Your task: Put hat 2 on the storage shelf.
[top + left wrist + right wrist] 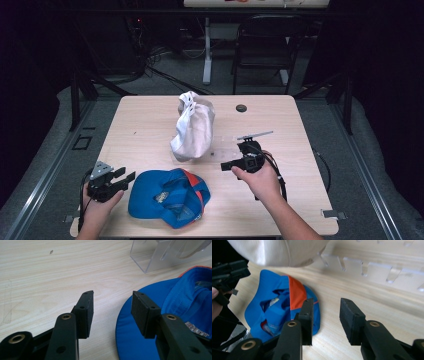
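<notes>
A blue cap [150, 192] with an orange panel lies upside down near the table's front edge. My left gripper [128, 175] sits just left of its brim. In the left gripper view, the left gripper [112, 296] is open over bare wood, its right jaw above the brim of the blue cap [175, 297]. A white cap [194, 127] hangs on a clear acrylic stand [225, 147] at the table's centre. My right gripper [231, 159] hovers by the stand's right side, pointing left. In its own view, the right gripper [327, 303] is open and empty, with the blue cap [274, 312] beyond and the white cap [279, 252] above.
The light wooden table [150, 120] carries a small black round disc [241, 108] near its far edge. A dark chair [265, 45] and a white post stand on the floor behind. The clear stand [155, 257] lies ahead of the left gripper, and its notched plate [374, 270] ahead of the right.
</notes>
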